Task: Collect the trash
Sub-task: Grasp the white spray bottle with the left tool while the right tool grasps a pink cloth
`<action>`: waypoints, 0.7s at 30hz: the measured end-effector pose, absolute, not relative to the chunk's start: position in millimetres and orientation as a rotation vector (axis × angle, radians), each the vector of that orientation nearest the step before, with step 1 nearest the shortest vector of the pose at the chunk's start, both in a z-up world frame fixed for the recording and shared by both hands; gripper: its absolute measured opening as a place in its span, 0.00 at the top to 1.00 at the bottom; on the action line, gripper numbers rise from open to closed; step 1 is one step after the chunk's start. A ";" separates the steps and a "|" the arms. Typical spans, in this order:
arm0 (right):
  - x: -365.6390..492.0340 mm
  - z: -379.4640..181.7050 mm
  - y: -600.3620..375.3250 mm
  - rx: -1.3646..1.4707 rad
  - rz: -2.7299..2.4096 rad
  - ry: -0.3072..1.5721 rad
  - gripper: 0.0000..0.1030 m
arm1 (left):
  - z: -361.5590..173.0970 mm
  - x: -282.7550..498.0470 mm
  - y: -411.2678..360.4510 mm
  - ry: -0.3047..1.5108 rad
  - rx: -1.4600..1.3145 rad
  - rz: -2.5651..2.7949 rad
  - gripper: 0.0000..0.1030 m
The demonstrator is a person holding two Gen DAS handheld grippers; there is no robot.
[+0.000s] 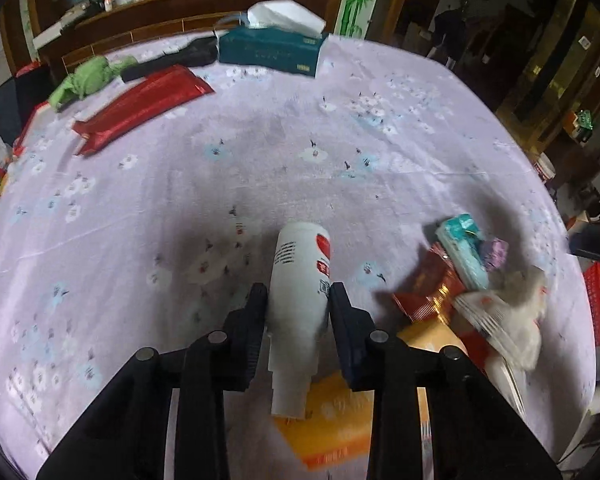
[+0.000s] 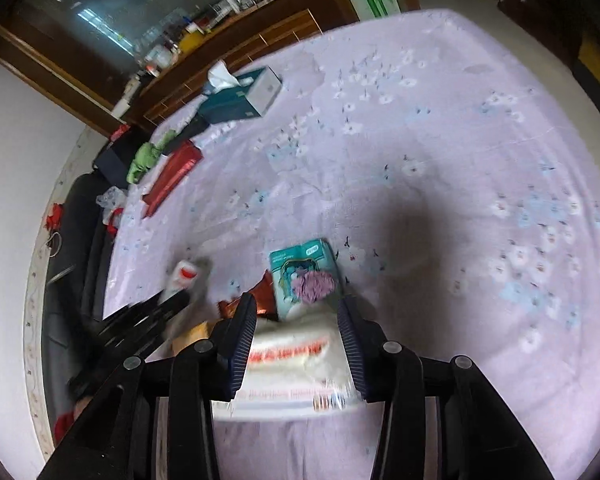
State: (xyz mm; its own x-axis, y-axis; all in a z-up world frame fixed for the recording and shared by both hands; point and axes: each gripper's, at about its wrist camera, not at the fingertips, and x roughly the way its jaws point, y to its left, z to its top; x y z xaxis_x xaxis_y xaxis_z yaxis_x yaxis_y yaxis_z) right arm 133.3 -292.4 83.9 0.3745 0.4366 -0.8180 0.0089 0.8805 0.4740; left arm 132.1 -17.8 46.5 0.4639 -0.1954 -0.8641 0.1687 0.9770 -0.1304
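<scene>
Presently, in the left wrist view, your left gripper has its fingers clamped on the bottle, one finger on each flank at mid-body. The bottle is white plastic with a red mark, lying along the fingers with its neck toward the camera, above the cloth-covered worktop. Whether it is lifted clear or resting I cannot tell. Judged light and probably empty, its wall is smooth and may flex, so it could slip or rotate. Hold at the body, not the narrow neck, with moderate pressure. Below it lies a yellow packet. To its right sits a blurred pile of wrappers, including a teal pack.

In the right wrist view, your right gripper shows its fingers set apart, flanking a white bag with red print. Contact is not confirmed; motion blur hides the pads. The bag looks thin, soft and very light. It will crumple, so pinch a gathered fold, not a flat face. The teal pack lies just beyond the fingertips, with a purple scrap on it. The bottle and left gripper appear blurred at left.
</scene>
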 end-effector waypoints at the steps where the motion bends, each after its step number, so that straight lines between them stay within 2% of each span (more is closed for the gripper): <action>1: 139.9 76.7 -290.1 0.449 0.286 1.178 0.58 | 50.6 127.9 -16.3 1.056 -0.027 -0.221 0.72; 3: 147.3 67.3 -287.4 0.454 0.284 1.201 0.62 | 58.9 118.6 -12.6 1.035 -0.025 -0.217 0.72; 14: 165.6 30.9 -268.7 0.364 0.245 1.280 0.63 | 76.6 88.0 -9.7 0.996 -0.055 -0.231 0.72; 15: 165.8 28.3 -268.4 0.363 0.246 1.280 0.69 | 77.2 85.7 -11.8 0.993 -0.048 -0.232 0.72; 21: 160.8 31.6 -272.0 0.378 0.253 1.230 0.71 | 86.2 73.9 -19.6 0.965 -0.049 -0.240 0.72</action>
State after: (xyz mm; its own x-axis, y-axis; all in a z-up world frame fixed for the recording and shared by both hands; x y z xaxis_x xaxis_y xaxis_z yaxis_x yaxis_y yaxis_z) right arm 160.8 -272.0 31.6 0.3182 0.3876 -0.8652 0.0146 0.9105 0.4133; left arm 73.9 -19.6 86.2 0.5452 -0.2244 -0.8077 0.1809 0.9723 -0.1481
